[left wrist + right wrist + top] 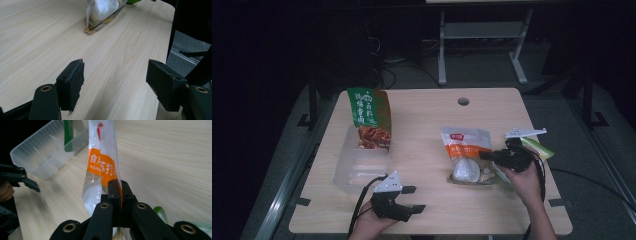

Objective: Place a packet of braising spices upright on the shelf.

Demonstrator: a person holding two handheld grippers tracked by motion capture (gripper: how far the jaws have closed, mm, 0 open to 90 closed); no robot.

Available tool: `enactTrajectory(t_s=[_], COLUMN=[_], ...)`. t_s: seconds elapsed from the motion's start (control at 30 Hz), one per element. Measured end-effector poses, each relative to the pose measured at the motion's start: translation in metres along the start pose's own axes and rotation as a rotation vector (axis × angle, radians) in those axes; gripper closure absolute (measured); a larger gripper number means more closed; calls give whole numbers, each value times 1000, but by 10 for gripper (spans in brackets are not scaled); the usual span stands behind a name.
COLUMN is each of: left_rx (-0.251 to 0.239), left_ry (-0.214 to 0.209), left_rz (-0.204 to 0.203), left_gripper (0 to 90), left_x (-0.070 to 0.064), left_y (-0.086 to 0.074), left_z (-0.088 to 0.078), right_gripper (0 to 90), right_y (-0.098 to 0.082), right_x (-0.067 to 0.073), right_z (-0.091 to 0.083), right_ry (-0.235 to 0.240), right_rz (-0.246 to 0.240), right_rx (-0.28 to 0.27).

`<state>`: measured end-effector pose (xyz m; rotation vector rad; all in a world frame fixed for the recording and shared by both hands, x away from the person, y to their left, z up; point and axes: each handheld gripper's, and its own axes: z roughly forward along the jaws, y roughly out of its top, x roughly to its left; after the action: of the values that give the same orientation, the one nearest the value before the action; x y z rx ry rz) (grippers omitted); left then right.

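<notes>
Right hand-held gripper (117, 192) is clamped on the edge of the orange-and-white bag (101, 167), lifting it edge-up off the desk (427, 130). Left hand-held gripper (409, 200) rests near the front edge, jaws apart and empty. Farther back, a clear tray (357, 165) holds a green bag (369, 115).

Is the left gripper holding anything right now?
No, the left gripper has its jaws spread apart over bare table, with nothing between them.

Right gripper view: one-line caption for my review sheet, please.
Right gripper shut on the edge of an orange-and-clear powder bag, with a clear plastic bin behind on the wooden table.
</notes>
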<state>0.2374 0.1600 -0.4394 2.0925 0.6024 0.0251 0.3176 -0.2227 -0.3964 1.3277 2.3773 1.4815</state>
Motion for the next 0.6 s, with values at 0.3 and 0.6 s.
enactTrajectory(t_s=[0.3,0.6], left_rx=[-14,-32], left_ry=[-13,-20], left_rz=[7,13], left_gripper=[322,330], left_x=[-1,2], left_y=[3,7], left_z=[0,2], right_gripper=[899,900], right_y=[-6,0], right_x=[26,50], right_z=[-10,-8], right_ry=[3,29], right_rz=[-50,-116], right_rx=[-22,-29])
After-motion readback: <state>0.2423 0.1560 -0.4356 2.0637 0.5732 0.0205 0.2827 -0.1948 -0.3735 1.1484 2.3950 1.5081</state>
